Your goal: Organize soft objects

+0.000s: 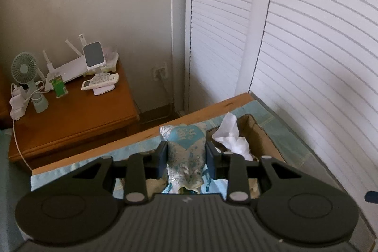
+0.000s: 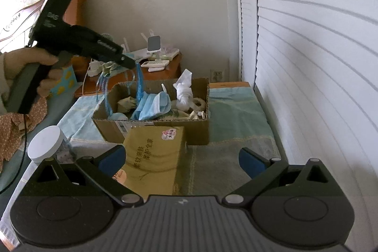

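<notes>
Left gripper (image 1: 186, 155) clamped on a blue-and-cream patterned pouch (image 1: 185, 145), held aloft over the cardboard box (image 2: 151, 126); blue tassel cords (image 2: 139, 84) trailing down into it. Right gripper (image 2: 182, 163) spread wide and holding nothing, low above the yellow tissue pack (image 2: 151, 157). Likely snags: cords catching on the box's near wall or dragging out the blue face mask (image 2: 153, 105); soft pouch slipping if squeezed off-centre. Box crowded with white cloth (image 2: 184, 89) on the far side; louvred doors (image 2: 307, 63) close on the right; open bedcover (image 2: 236, 115) between box and doors.
</notes>
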The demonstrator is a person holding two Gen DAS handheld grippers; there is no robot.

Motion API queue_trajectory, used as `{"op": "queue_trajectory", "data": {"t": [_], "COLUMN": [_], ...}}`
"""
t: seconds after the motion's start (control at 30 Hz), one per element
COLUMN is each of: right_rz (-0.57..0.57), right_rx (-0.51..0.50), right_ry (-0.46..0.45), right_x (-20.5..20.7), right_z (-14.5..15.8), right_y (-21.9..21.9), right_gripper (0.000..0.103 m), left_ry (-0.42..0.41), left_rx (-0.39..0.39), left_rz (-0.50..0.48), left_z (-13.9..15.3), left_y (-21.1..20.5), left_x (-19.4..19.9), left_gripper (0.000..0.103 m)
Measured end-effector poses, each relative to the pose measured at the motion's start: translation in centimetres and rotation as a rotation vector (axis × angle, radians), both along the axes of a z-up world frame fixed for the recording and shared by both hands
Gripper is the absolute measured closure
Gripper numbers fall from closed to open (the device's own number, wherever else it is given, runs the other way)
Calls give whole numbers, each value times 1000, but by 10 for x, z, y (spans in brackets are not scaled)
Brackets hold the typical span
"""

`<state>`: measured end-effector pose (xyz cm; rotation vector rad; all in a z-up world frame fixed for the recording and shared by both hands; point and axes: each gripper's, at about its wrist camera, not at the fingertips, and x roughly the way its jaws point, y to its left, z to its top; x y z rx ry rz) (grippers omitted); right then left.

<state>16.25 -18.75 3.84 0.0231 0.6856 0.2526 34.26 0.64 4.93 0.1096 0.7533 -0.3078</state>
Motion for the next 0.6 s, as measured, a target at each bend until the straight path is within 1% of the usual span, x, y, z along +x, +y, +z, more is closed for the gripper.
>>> {"op": "queue_trajectory", "data": {"t": [0.1, 0.3, 0.37, 0.43, 0.5, 0.57, 0.6], "right_rz": [-3, 8, 15, 18, 20, 21, 23], "right_rx": [-1, -4, -7, -13, -17, -18, -19], "right_ry": [6, 7, 8, 9, 10, 11, 11], "right_x": [0, -1, 0, 0, 0, 1, 1], "right_z": [-2, -3, -3, -3, -3, -3, -3], "right_y": [-1, 1, 3, 4, 6, 7, 8], "right_gripper": [0, 0, 0, 0, 0, 0, 0], "left_ry": [17, -18, -7, 11, 16, 1, 0], "left_rx": [0, 32, 37, 44, 52, 62, 70], "left_rz": [10, 52, 46, 40, 43, 47, 47], "left_z": [-8, -25, -28, -31, -31, -30, -29], "left_y": [0, 5, 6, 7, 9, 11, 11], "left_x": [6, 10, 10, 7, 3, -3, -6], "left_gripper": [71, 71, 68, 58, 29, 21, 21]}}
